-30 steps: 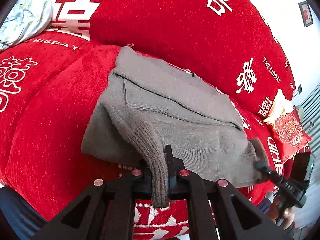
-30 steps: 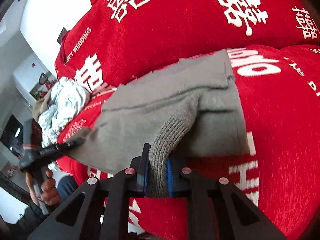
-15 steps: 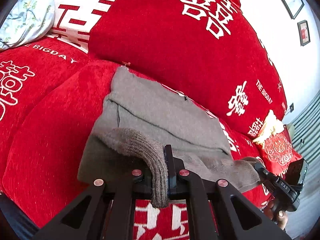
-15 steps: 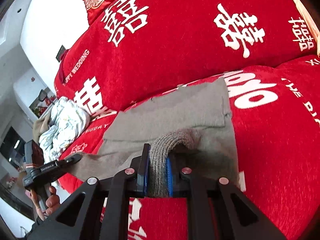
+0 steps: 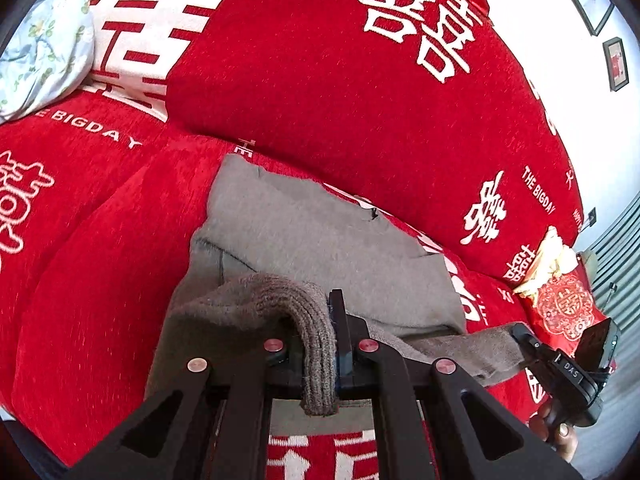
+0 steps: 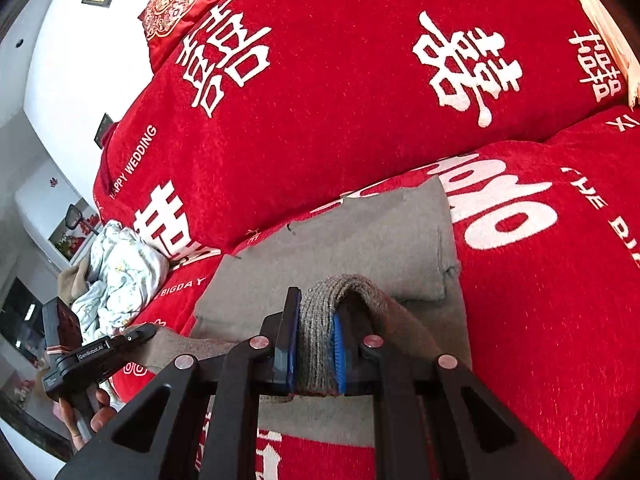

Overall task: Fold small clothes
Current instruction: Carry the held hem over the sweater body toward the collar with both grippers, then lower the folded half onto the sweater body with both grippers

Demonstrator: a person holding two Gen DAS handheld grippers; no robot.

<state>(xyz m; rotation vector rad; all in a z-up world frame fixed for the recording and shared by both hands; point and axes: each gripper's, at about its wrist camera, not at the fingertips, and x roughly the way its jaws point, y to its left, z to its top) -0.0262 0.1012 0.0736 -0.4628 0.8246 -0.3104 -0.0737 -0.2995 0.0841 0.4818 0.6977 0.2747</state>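
Left wrist view, left fingers (image 5: 334, 344) clamped on grey sweater (image 5: 320, 240) ribbed hem, right fingers (image 6: 316, 344) clamped on same hem

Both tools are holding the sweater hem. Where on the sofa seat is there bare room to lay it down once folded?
Bare red seat cushion lies left of the grey knit sweater, up to the crumpled floral cloth. More bare seat lies on the sweater's other side. The middle is taken by the sweater, with the left tool and right tool clamped on its ribbed hem.
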